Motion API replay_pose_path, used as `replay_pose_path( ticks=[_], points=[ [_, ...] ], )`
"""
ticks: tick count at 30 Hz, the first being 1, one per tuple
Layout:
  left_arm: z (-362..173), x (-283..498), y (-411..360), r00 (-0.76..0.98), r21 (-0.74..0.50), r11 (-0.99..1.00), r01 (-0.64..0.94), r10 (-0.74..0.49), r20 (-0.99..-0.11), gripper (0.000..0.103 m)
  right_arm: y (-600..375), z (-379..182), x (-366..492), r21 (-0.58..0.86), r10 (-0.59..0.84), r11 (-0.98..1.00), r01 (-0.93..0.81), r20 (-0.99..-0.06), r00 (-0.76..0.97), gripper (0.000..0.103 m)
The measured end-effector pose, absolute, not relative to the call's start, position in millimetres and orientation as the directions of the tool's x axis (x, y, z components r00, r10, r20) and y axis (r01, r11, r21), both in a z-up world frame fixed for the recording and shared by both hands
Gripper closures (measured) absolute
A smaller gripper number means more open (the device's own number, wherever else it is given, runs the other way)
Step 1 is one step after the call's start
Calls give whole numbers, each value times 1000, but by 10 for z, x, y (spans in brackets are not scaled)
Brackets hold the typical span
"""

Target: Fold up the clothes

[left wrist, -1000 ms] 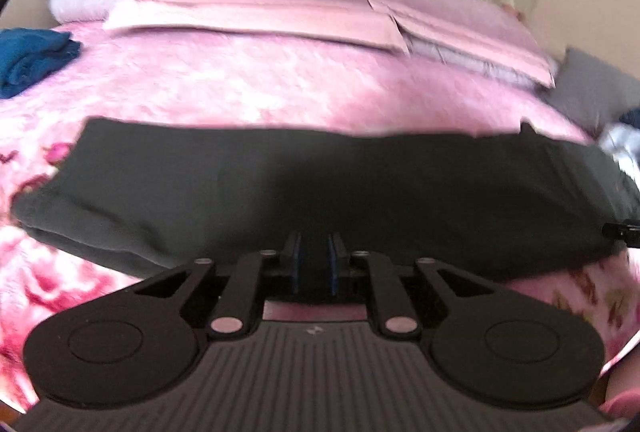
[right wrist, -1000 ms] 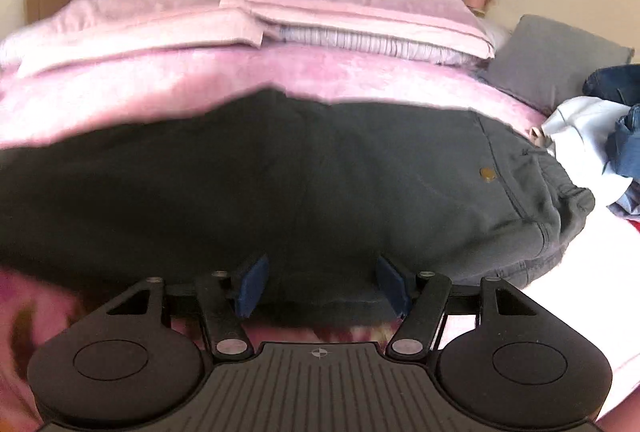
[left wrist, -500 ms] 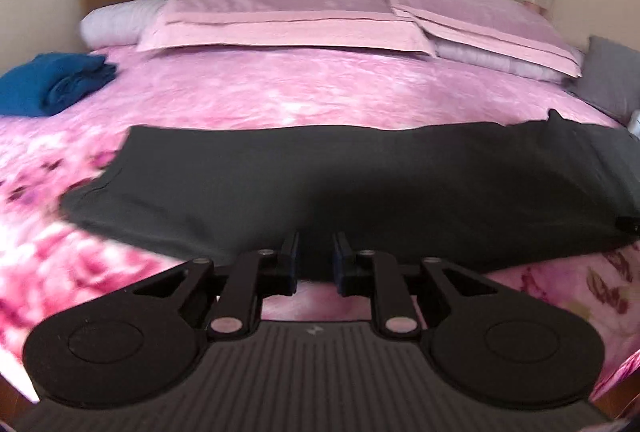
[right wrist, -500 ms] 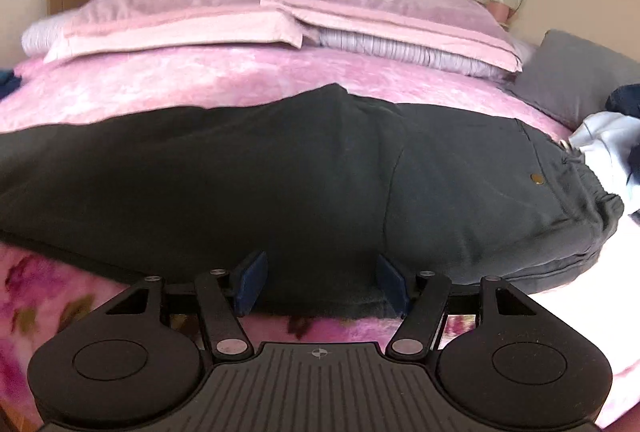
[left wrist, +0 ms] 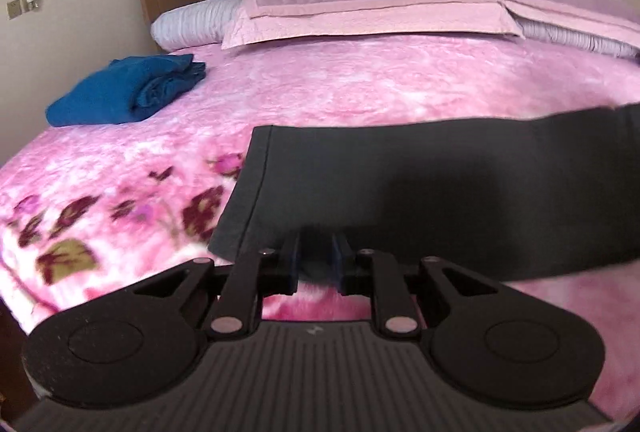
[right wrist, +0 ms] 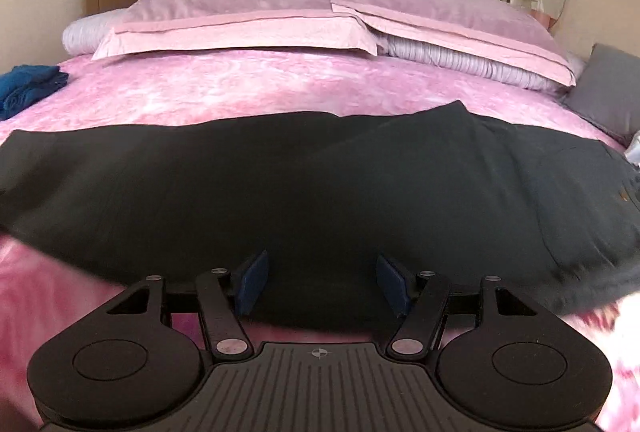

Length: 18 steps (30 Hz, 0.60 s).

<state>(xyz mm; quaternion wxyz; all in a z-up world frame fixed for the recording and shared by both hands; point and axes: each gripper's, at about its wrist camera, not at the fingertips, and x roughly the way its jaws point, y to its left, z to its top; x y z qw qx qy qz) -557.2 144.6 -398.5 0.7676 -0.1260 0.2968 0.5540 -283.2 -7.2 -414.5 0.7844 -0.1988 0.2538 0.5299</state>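
Where plush pink floral blanket (left wrist: 360,88) spreads, smooth dark trousers (right wrist: 320,184), long, flat, hemmed.

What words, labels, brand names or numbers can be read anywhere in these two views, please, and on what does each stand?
None: no readable word, number or brand shows in either view.
Left gripper: a small pale mark on its ribbed body, too small to read.
Right gripper: a small round crosshair emblem on its body, a sign and not letters.
Dark trousers: a small round stud near the waistband, no text legible.
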Motion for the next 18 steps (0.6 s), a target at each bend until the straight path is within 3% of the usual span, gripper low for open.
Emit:
replay_pose_path(
  ticks=[3,9,13,18],
  points=[
    [-3926,-5591,1393,192,86,308,-947,763,-617,87,-147,-4054,-2783,-11,723,351,-936,-632,279,39],
    [-3592,-5481,944,130,111,262,-959,751,-647,86,-476,-3774,-2736,90,712,415,-905,-652,262,39],
    [-3429,-5352,580,135,118,279,-953,740,-659,76,-787,-3705,-2688,103,703,457,-883,-651,288,39],
    [-3343,-5130,172,186,130,353,-927,732,-656,71,-1176,-3619,-2627,119,689,508,-853,-650,320,36]
  ],
)
